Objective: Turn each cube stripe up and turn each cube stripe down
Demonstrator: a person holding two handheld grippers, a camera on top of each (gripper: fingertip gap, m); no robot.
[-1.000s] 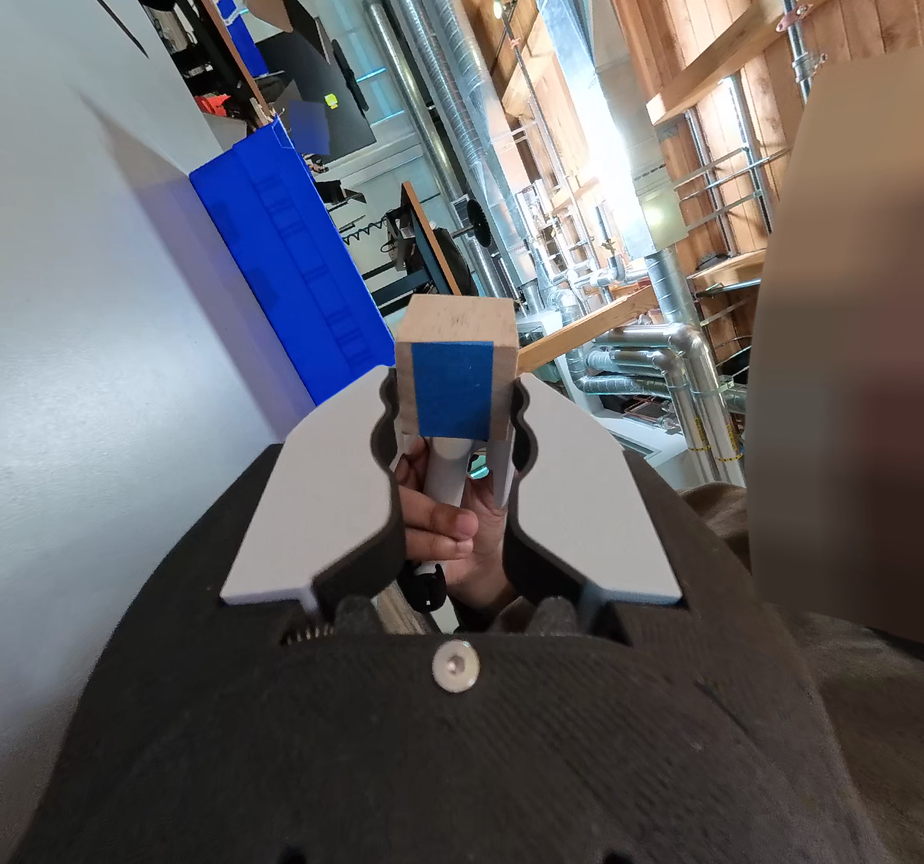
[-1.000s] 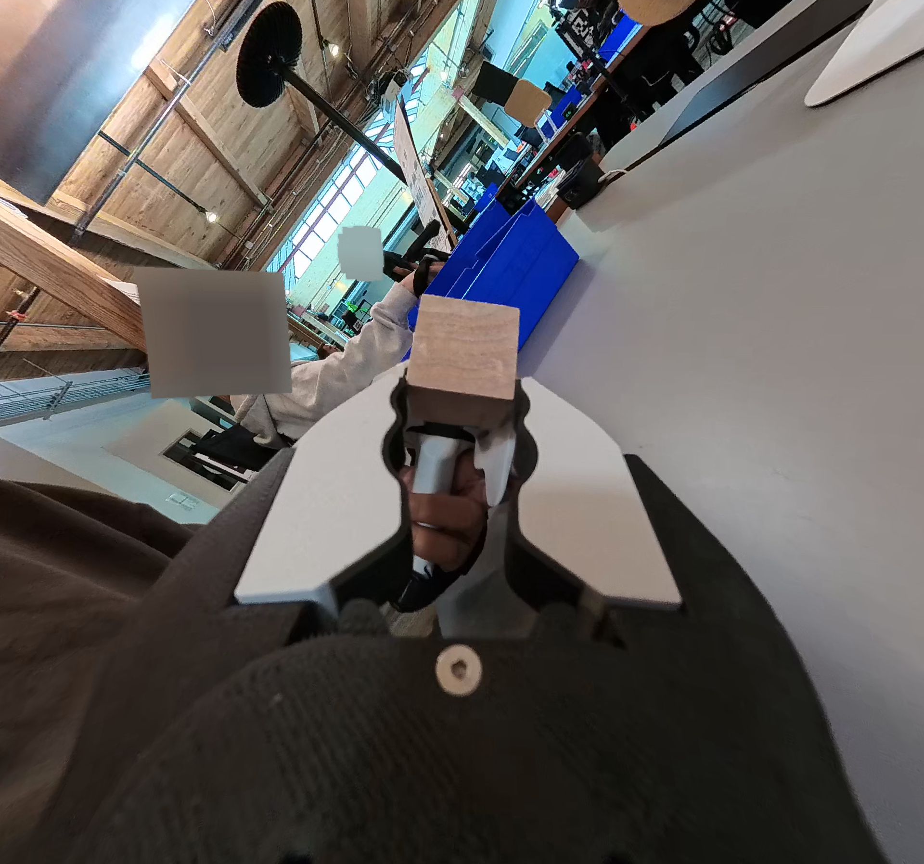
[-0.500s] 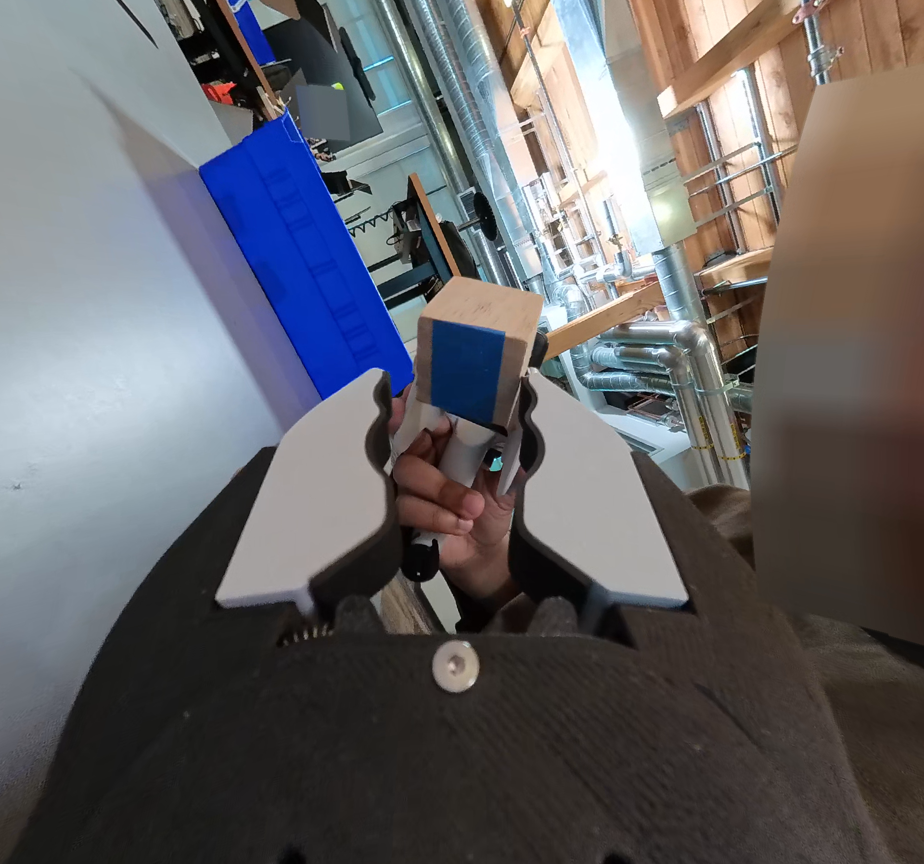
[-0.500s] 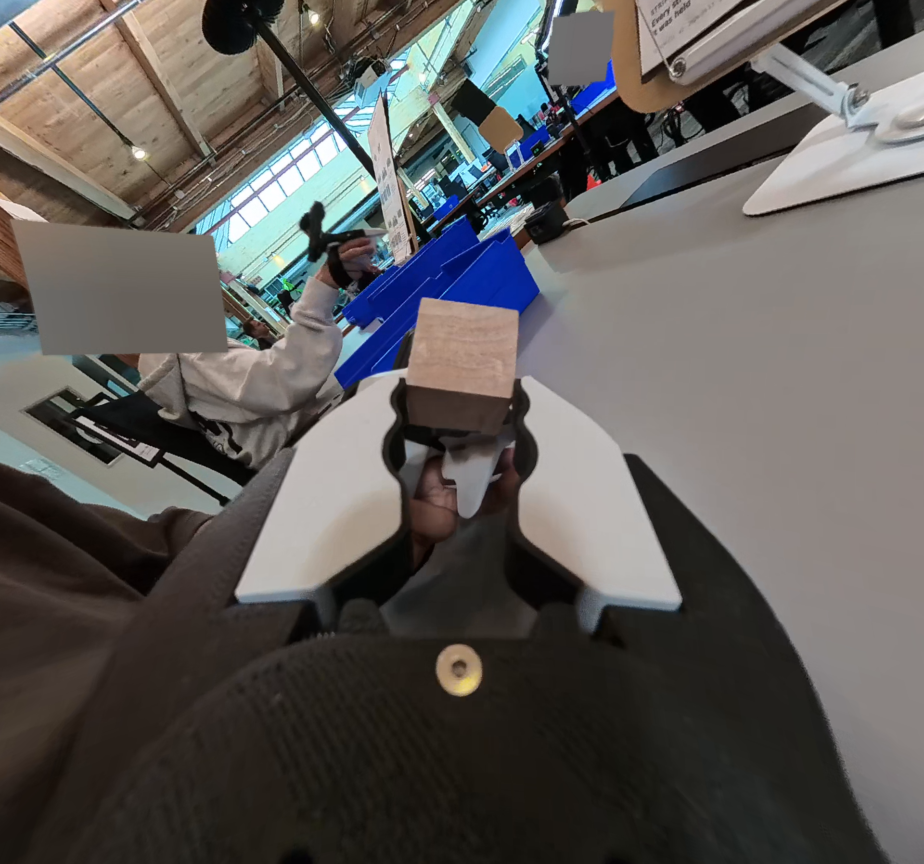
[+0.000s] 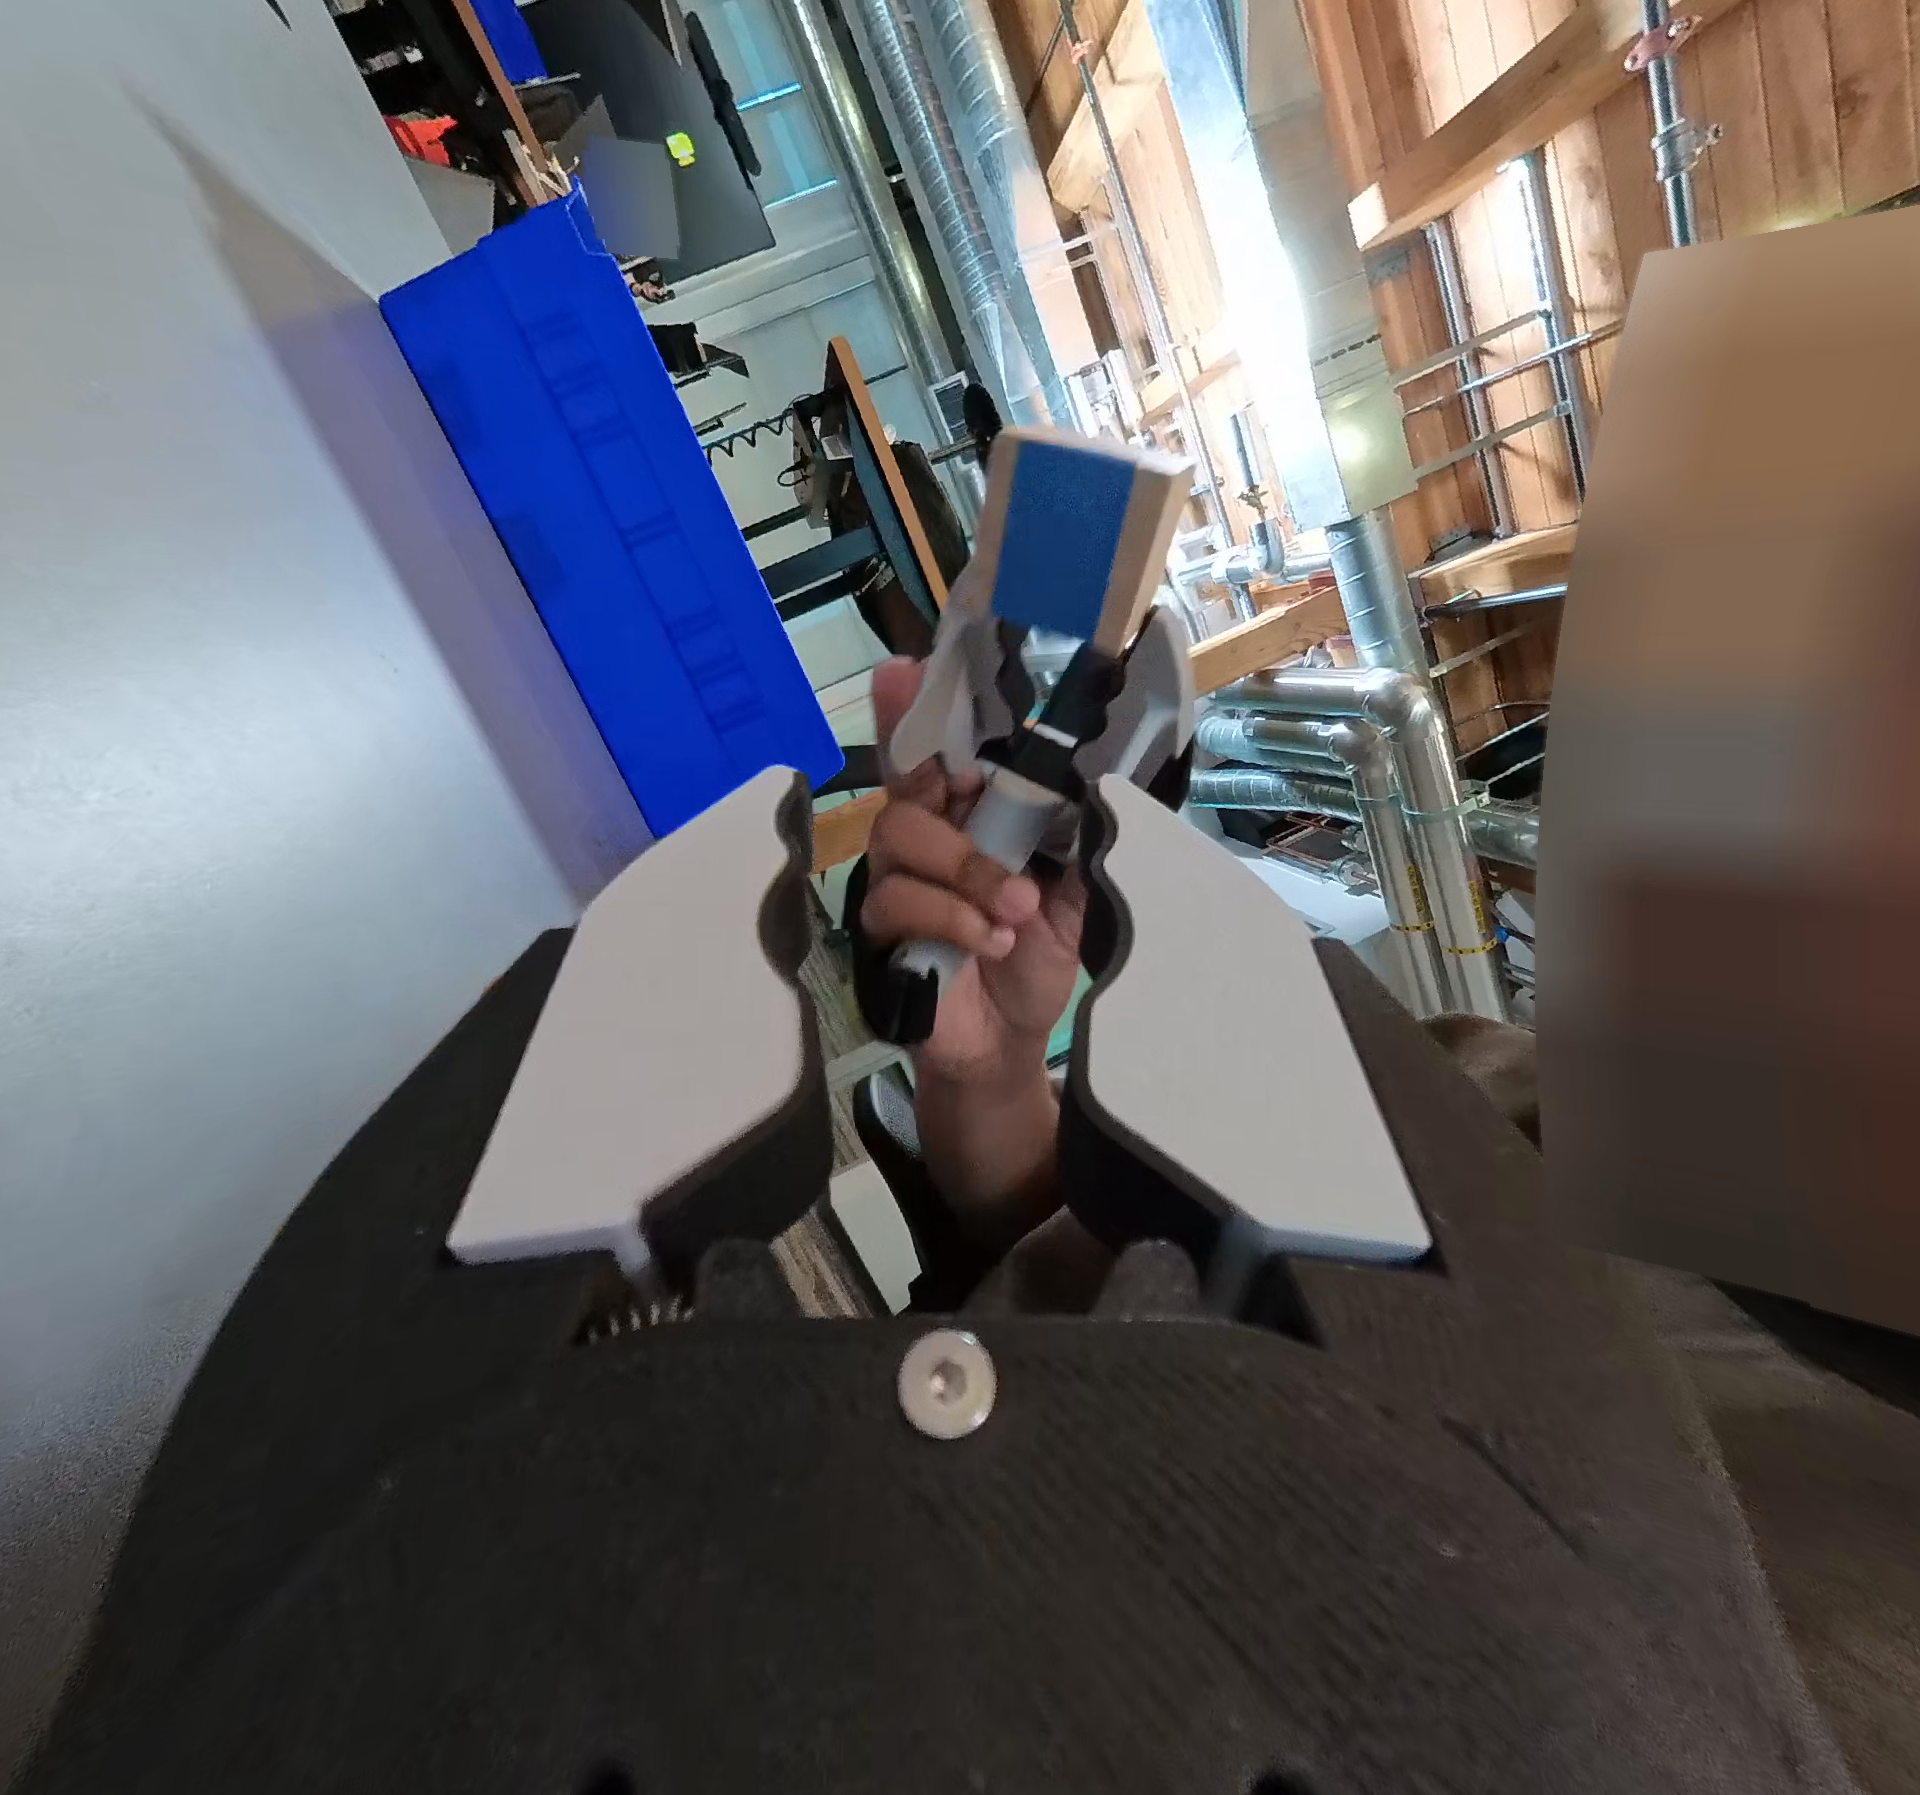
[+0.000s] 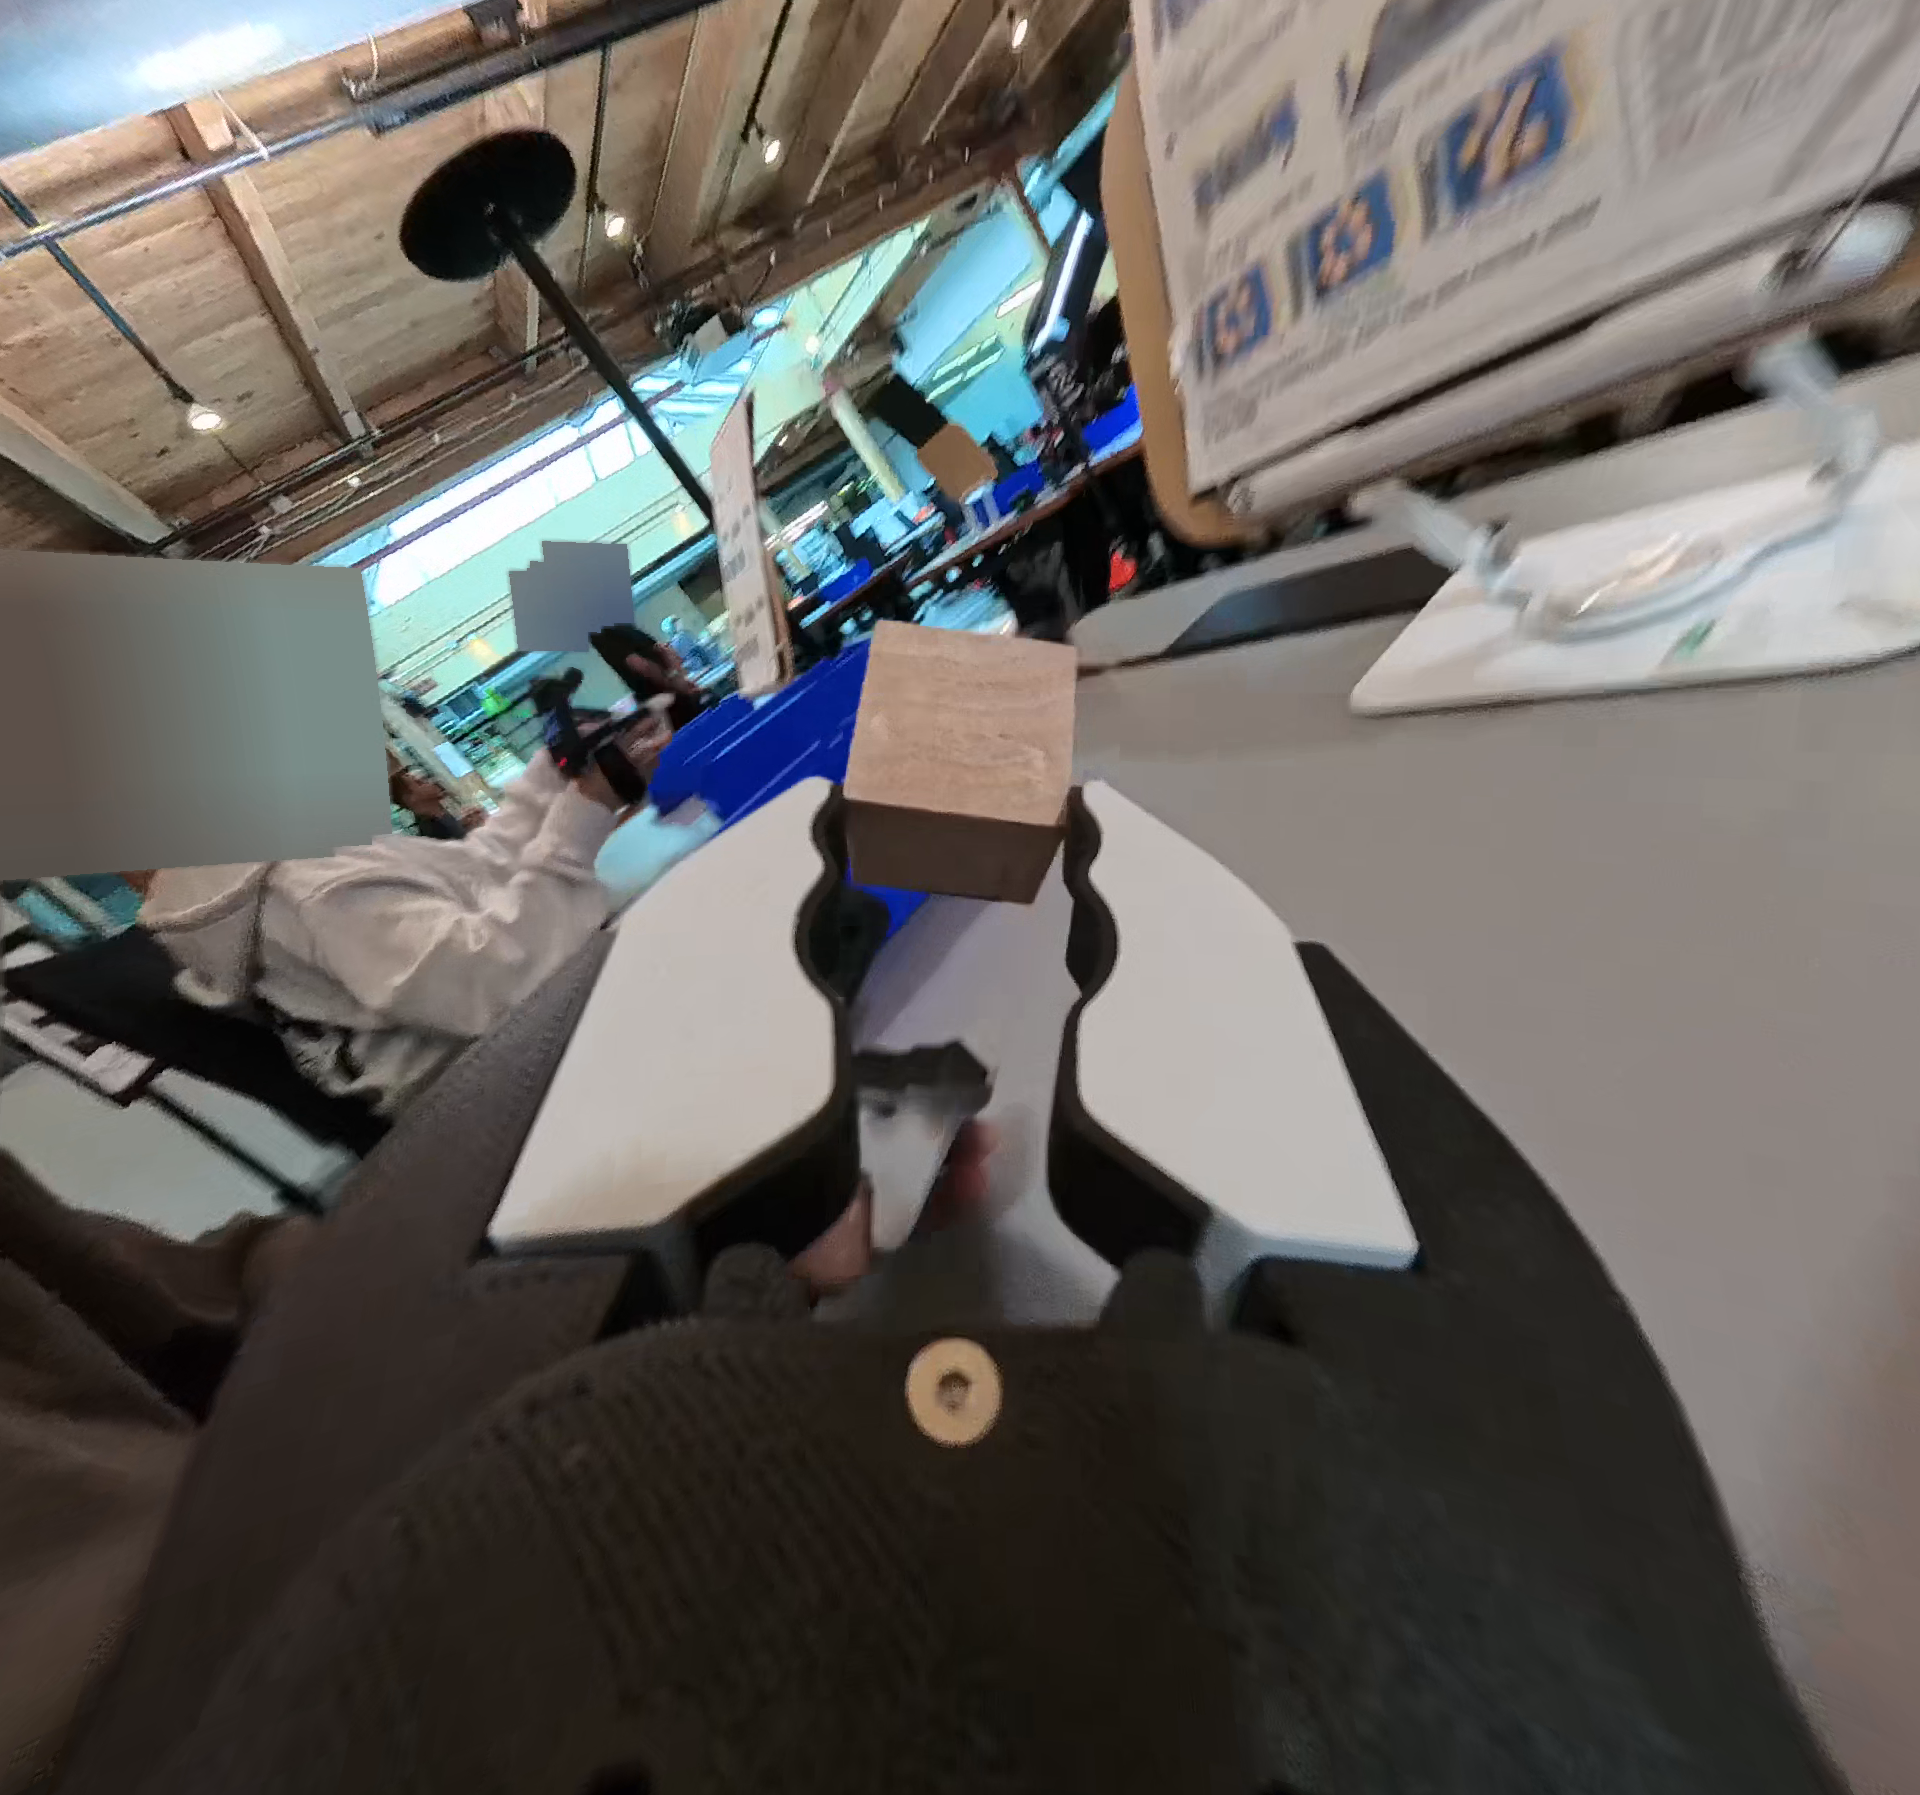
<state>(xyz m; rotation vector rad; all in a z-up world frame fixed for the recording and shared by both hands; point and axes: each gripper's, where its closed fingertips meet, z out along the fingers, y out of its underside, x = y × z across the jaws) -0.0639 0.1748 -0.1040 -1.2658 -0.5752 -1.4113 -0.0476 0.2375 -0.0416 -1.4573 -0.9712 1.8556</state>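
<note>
A wooden cube [image 6: 961, 758] sits between the fingertips of my right gripper [image 6: 954, 800], which is shut on it above the grey table [image 6: 1558, 1018]. Only plain wood faces show in the right wrist view. In the left wrist view the same cube [image 5: 1143, 540] is held up farther off by the right gripper [image 5: 1039, 696], with its blue stripe [image 5: 1060, 540] facing my left camera. A hand [image 5: 987, 924] grips that gripper's handle. My left gripper [image 5: 948, 795] is open and empty, a short way back from the cube.
A blue bin [image 5: 623, 519] stands on the table [image 5: 208, 706] and also shows in the right wrist view [image 6: 748, 737]. A white stand base [image 6: 1621, 623] carries a board with a printed sheet [image 6: 1455, 135] at the far right. A person in white sleeves [image 6: 416, 914] sits at left.
The cube was between both grippers' fingertips. My left gripper has let go of it and the two have drawn apart. The right gripper has swung with the cube toward level over the table.
</note>
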